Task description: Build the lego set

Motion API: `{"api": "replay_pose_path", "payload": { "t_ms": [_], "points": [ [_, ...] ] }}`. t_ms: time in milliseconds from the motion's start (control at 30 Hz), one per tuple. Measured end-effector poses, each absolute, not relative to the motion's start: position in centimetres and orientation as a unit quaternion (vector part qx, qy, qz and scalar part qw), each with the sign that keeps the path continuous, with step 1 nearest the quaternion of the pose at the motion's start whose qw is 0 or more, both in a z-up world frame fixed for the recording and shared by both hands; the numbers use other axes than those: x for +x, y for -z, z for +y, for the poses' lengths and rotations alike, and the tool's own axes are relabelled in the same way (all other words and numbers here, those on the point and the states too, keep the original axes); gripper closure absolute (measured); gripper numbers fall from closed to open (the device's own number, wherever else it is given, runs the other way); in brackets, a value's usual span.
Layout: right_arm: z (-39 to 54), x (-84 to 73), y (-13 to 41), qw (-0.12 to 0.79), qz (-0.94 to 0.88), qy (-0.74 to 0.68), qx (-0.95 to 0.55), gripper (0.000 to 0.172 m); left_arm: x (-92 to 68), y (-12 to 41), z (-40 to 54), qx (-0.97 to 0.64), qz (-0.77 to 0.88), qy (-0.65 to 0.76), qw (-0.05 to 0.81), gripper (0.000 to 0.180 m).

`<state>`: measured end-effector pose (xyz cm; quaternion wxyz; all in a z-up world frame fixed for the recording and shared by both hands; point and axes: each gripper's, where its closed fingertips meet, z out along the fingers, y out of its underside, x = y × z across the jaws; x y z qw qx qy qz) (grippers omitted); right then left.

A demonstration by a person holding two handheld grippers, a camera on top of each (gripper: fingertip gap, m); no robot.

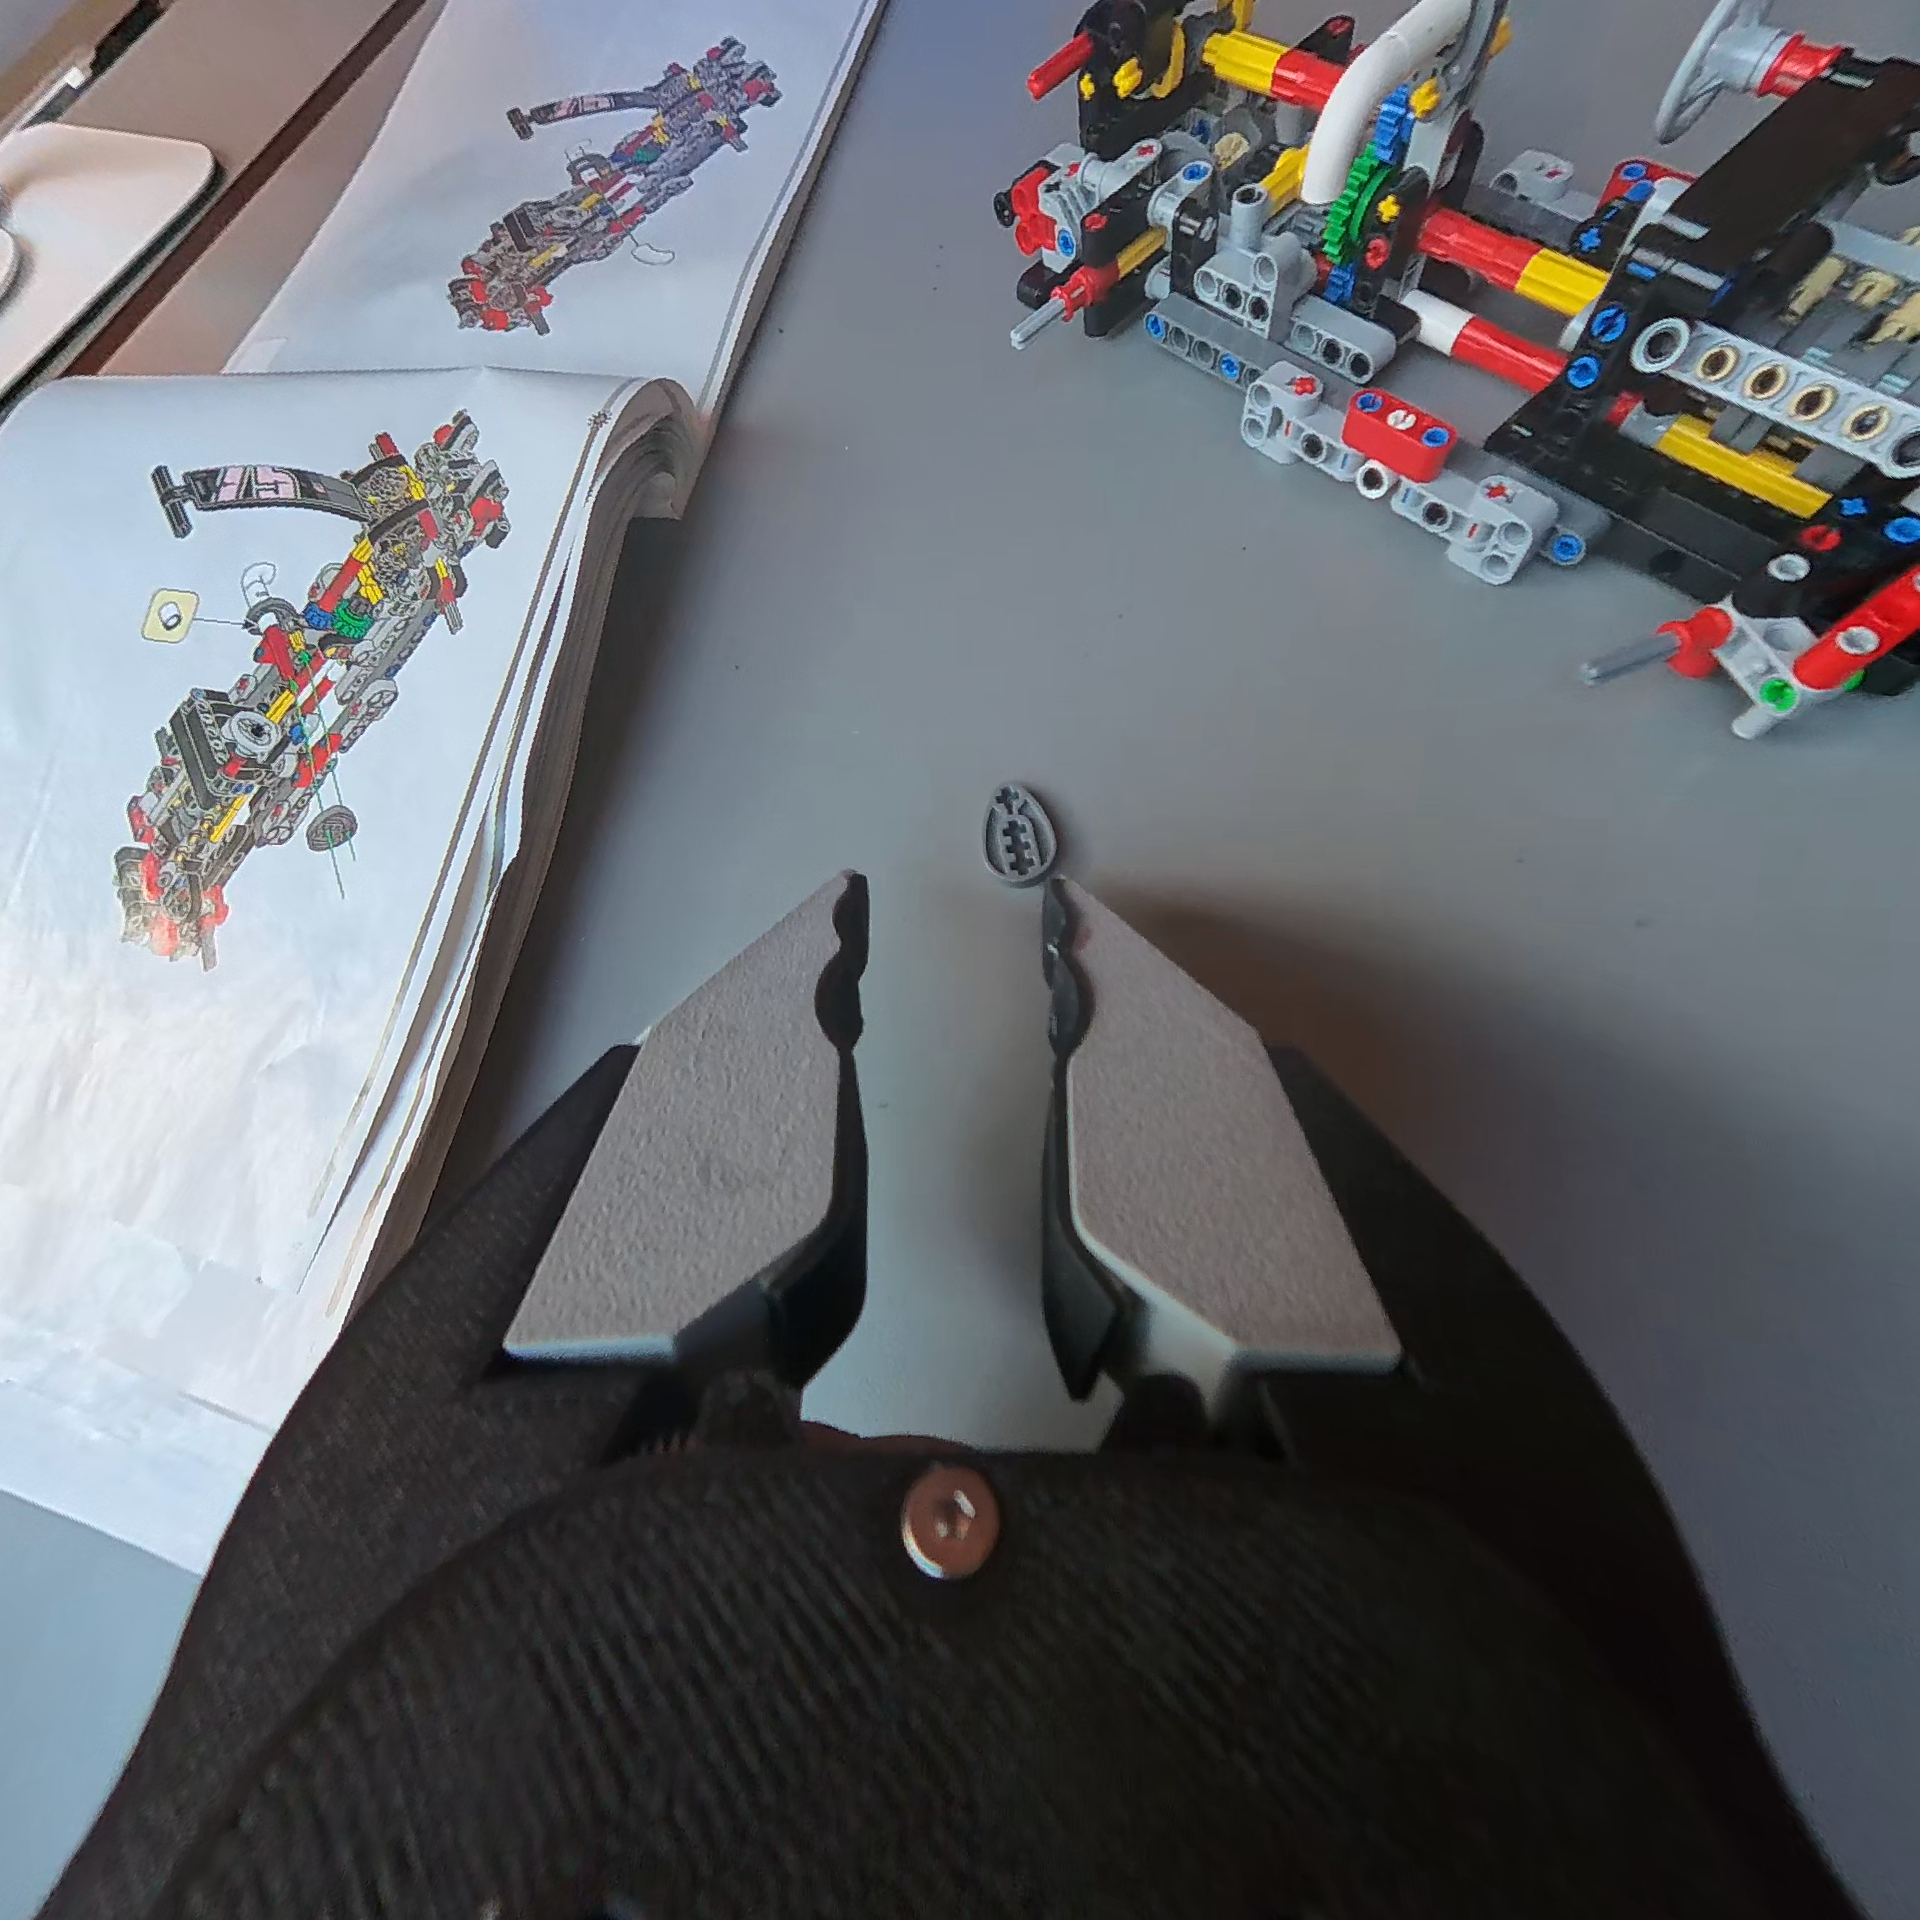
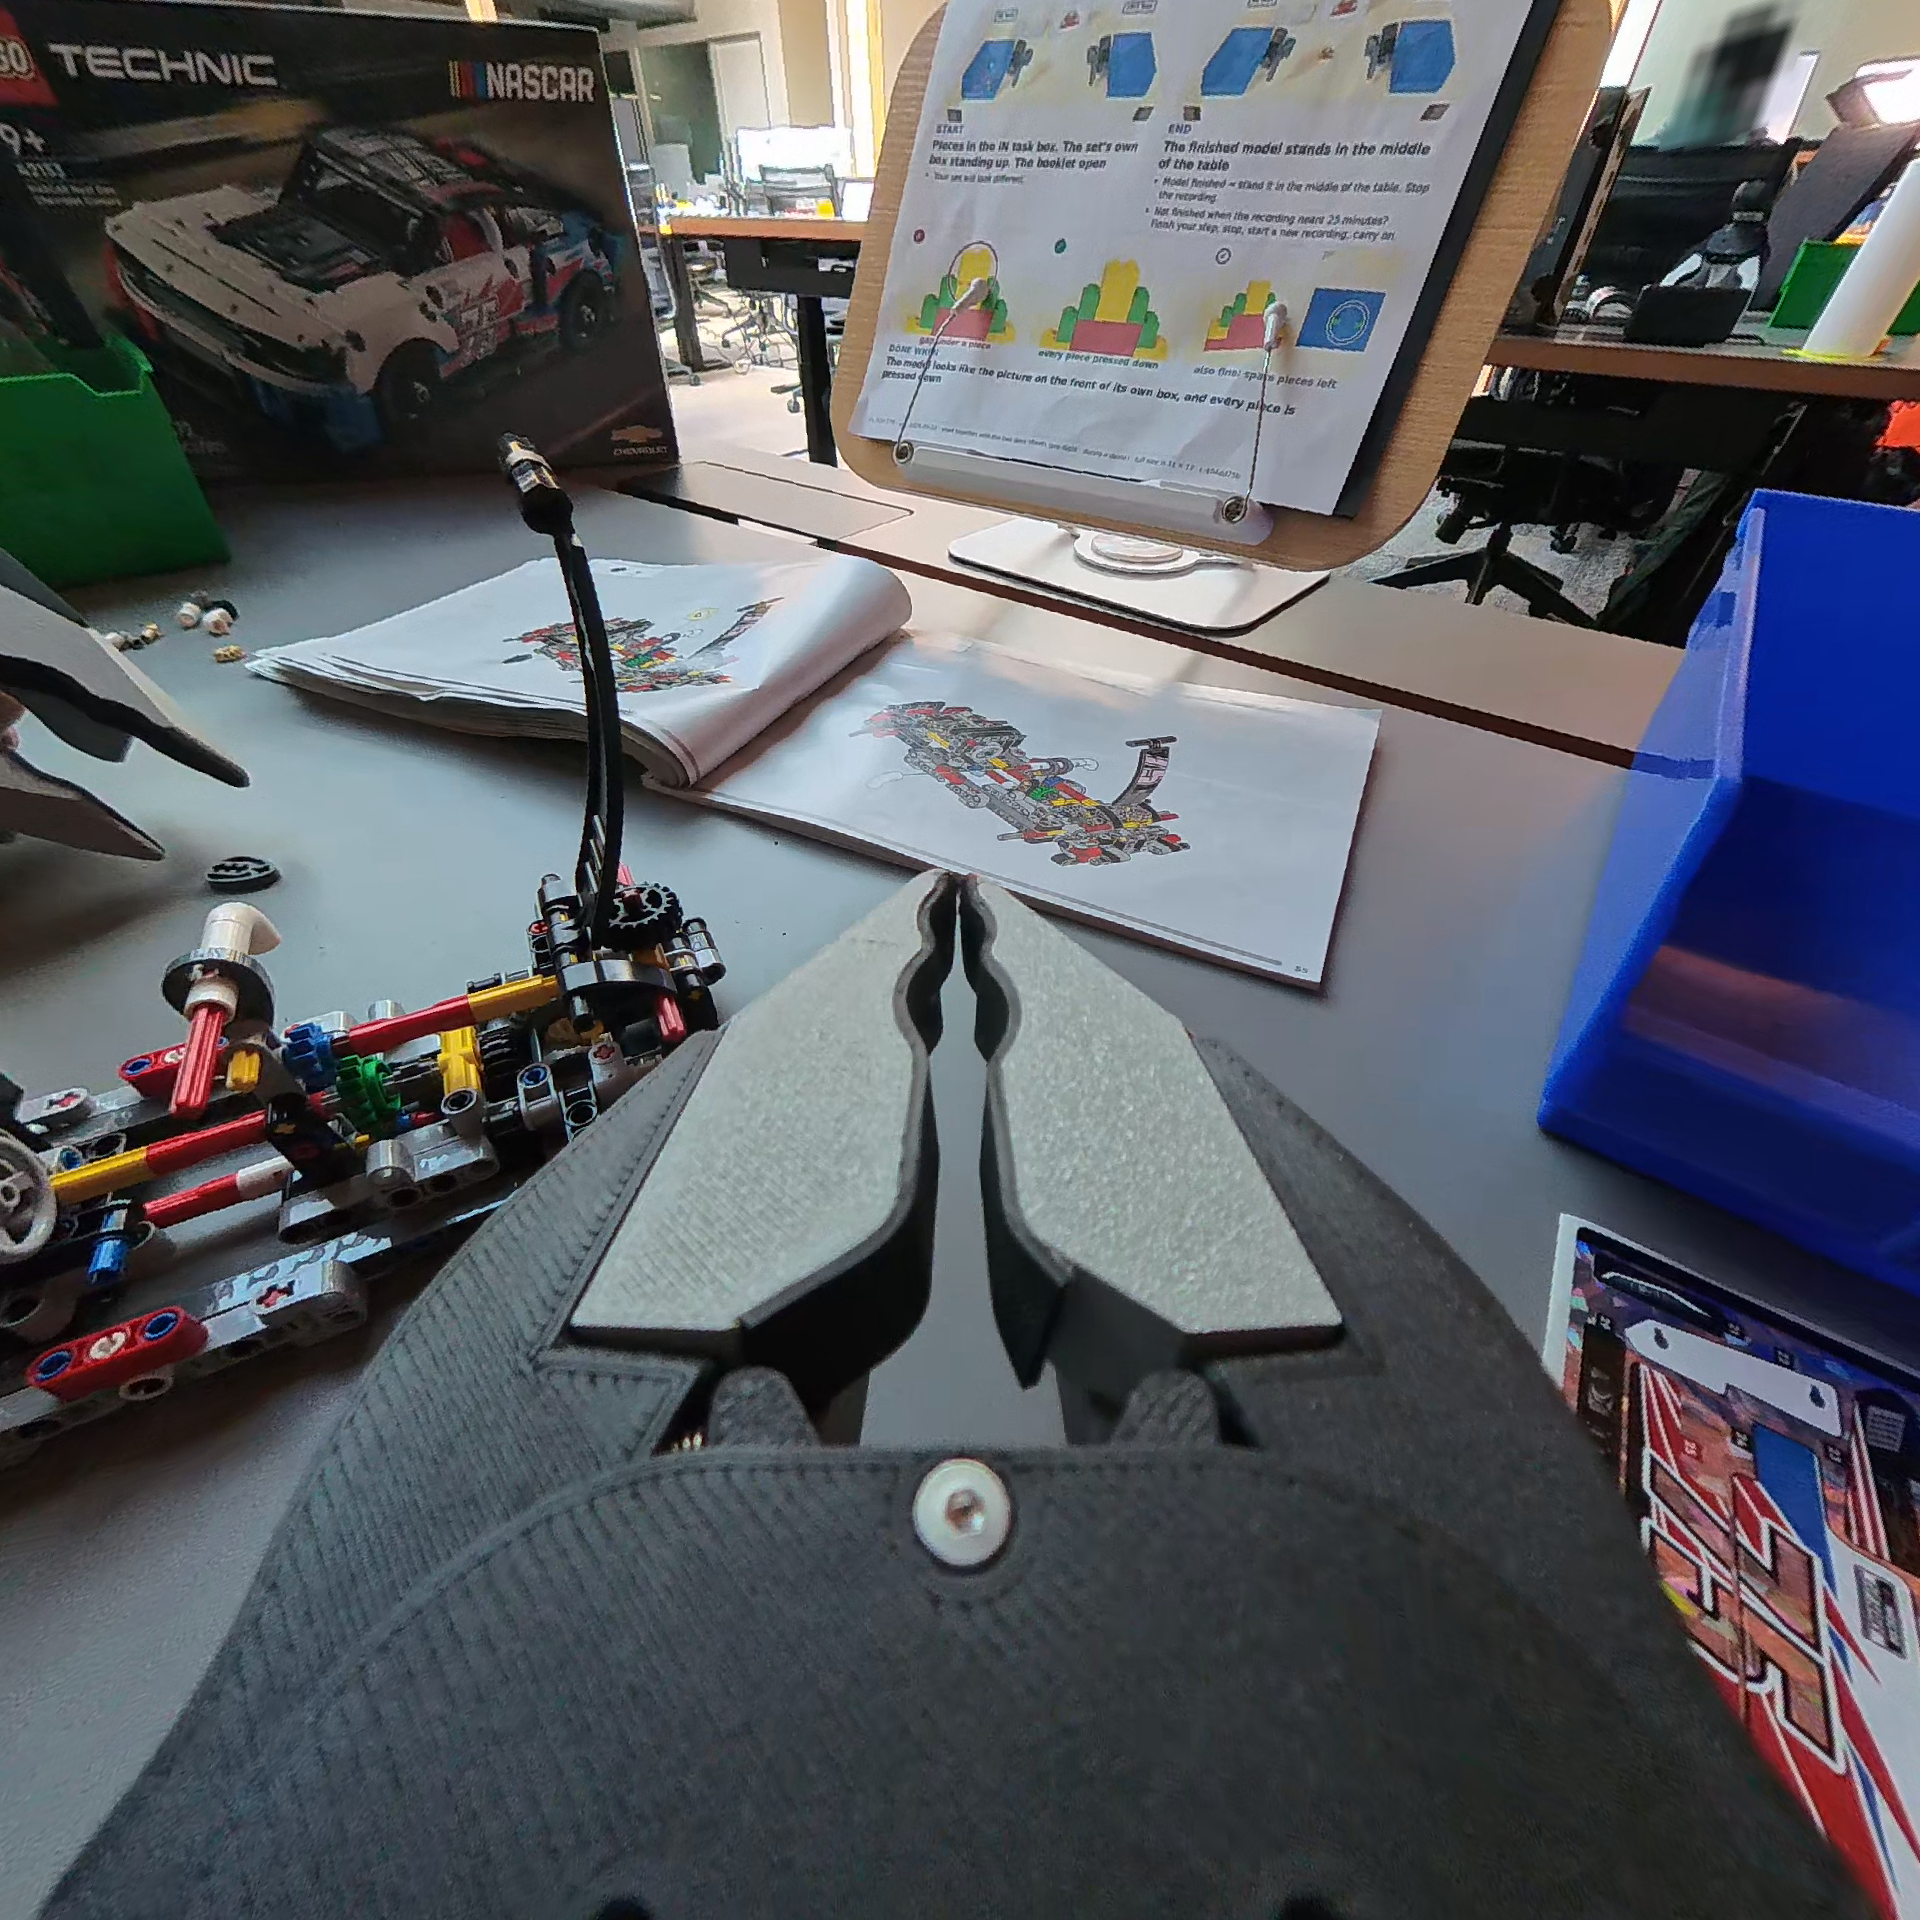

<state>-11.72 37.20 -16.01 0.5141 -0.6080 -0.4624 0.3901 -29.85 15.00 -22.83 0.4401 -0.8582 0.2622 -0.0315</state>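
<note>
Grey oval piece (image 1: 1021,837): small, rigid, light, flat on table (image 1: 1143,727); grip across edges. Left gripper (image 1: 956,883) open, empty, just short of it; right gripper (image 2: 958,883) closed, empty.

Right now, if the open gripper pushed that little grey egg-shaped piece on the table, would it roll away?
Probably not. The grey egg-shaped piece lies flat on the table, so it would likely slide, not roll. It looks thin and small, so probably very light and easily flicked by the left gripper. Lying so low, it may be hard to pinch.
</note>
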Motion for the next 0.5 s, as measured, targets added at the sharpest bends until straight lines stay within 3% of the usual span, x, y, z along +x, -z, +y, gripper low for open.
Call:
{"api": "replay_pose_path", "payload": {
  "t_ms": [500],
  "points": [
    [37.17,-11.76,16.02,0.513,-0.463,-0.391,-0.608,0.172,-29.91,23.12,15.05,-0.863,0.262,0.029,0.432,0.147]
  ]
}}
